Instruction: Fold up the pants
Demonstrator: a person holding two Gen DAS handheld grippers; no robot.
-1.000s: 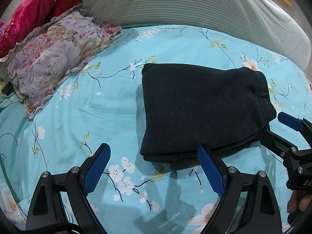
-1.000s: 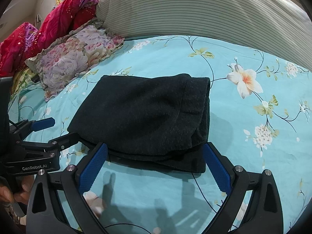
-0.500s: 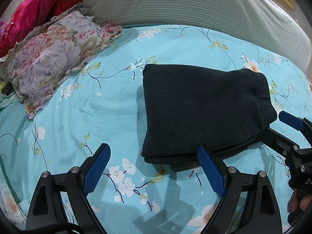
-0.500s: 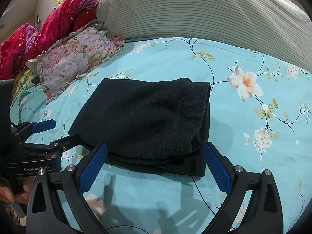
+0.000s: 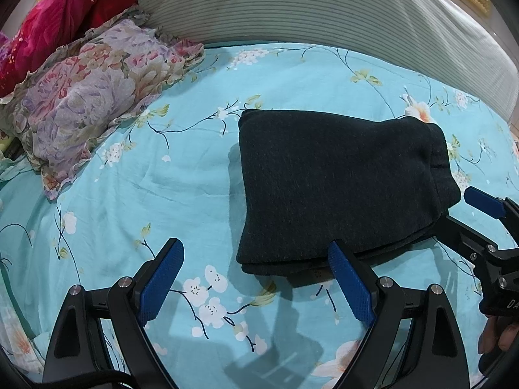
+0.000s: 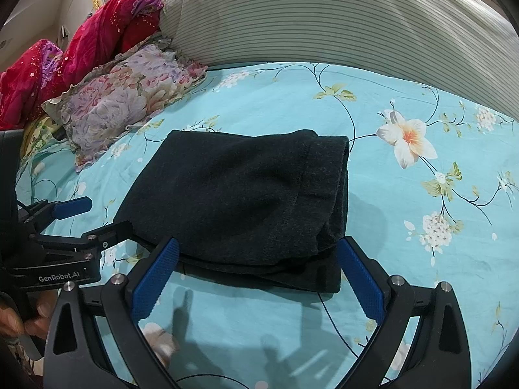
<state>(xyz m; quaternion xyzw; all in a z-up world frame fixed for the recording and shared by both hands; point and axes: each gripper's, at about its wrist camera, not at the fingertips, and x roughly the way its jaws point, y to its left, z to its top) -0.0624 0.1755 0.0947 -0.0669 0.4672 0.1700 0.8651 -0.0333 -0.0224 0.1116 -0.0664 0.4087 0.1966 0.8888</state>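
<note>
The dark pants (image 5: 337, 188) lie folded into a compact rectangle on the turquoise floral bedsheet (image 5: 162, 194); they also show in the right wrist view (image 6: 240, 204). My left gripper (image 5: 256, 278) is open and empty, just in front of the pants' near left corner. My right gripper (image 6: 259, 275) is open and empty, its fingers either side of the pants' near edge. The right gripper also shows in the left wrist view (image 5: 470, 220), and the left gripper in the right wrist view (image 6: 94, 217).
A floral pillow (image 5: 87, 97) and a red blanket (image 5: 65, 16) lie at the back left. A striped grey headboard cushion (image 5: 324, 6) runs along the far side of the bed.
Both grippers have drawn back slightly from the folded pants; the pants lie still.
</note>
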